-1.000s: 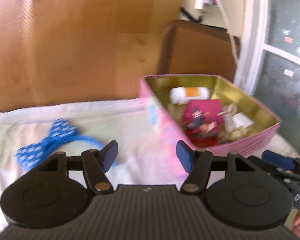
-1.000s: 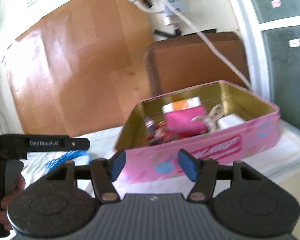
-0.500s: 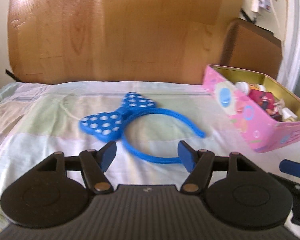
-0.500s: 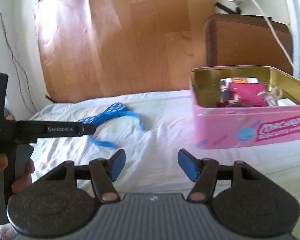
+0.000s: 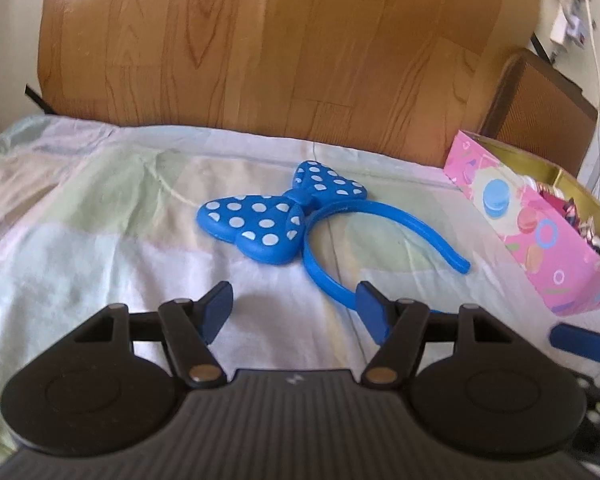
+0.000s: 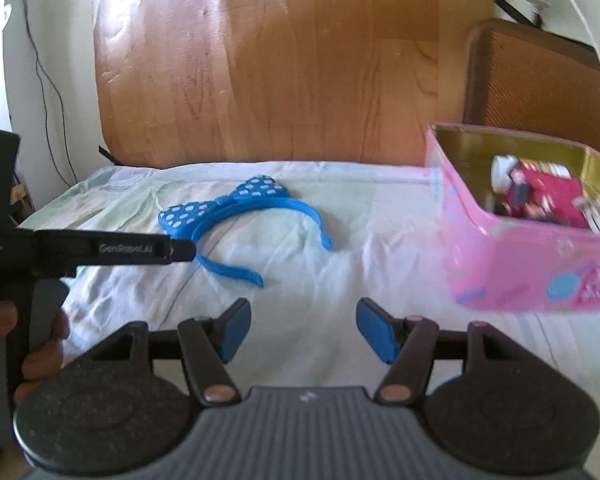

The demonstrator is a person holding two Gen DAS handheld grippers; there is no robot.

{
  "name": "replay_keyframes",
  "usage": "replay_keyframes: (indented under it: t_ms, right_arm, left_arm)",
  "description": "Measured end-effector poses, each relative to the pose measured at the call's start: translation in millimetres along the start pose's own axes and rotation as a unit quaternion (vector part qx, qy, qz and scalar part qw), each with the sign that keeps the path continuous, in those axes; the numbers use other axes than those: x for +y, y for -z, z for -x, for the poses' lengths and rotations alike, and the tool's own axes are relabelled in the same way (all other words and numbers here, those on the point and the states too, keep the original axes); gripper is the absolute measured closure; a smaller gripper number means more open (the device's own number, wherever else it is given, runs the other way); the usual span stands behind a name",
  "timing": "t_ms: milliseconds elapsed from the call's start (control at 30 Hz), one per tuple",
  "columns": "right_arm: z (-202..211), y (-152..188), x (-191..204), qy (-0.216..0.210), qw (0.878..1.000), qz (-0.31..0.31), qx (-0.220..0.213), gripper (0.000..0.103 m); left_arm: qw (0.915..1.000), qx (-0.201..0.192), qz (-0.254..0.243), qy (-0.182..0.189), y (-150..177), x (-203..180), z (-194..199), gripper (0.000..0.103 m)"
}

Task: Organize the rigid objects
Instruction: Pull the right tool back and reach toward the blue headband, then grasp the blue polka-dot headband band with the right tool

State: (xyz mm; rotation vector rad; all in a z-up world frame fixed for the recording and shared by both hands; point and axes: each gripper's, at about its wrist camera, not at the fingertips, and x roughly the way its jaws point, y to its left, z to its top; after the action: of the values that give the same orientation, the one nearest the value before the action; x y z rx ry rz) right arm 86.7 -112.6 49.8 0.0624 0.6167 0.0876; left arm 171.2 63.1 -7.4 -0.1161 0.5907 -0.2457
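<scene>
A blue headband with a white-dotted bow [image 5: 284, 220] lies flat on the pale bedsheet; it also shows in the right wrist view [image 6: 224, 210]. My left gripper [image 5: 294, 312] is open and empty just in front of it, its right pad near the band's near curve. My right gripper [image 6: 302, 330] is open and empty, further back. A pink tin box [image 5: 540, 232] with gold inside stands to the right and holds several small items [image 6: 540, 196].
A wooden headboard [image 5: 268, 44] rises behind the bed. A brown chair back [image 6: 540, 76] stands behind the tin. The left gripper's body [image 6: 100, 248] and the hand holding it fill the left of the right wrist view. White cables hang at top right.
Both grippers have swung left, away from the tin, and the left one has closed in on the headband. Both stay open and empty.
</scene>
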Motion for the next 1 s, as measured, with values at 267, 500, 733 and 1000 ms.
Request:
replay_keyframes:
  t_ms: [267, 500, 733, 1000]
  right_arm:
    - [-52, -43, -1, 0.007, 0.999, 0.035, -0.02, 0.044]
    - [-133, -78, -5, 0.023, 0.996, 0.081, 0.031, 0.062]
    - [-104, -51, -8, -0.022, 0.998, 0.053, 0.037, 0.097]
    - [-16, -23, -13, 0.039, 0.99, 0.07, -0.112, 0.095]
  left_arm:
    - [0.9999, 0.007, 0.002, -0.007, 1, 1, -5, 0.032]
    - [0.9994, 0.009, 0.0, -0.032, -1, -4, -7, 0.027]
    - [0.9977, 0.02, 0.03, -0.058, -8, -7, -16, 0.037]
    - [0.9982, -0.03, -0.023, -0.047, -22, -61, 3, 0.06]
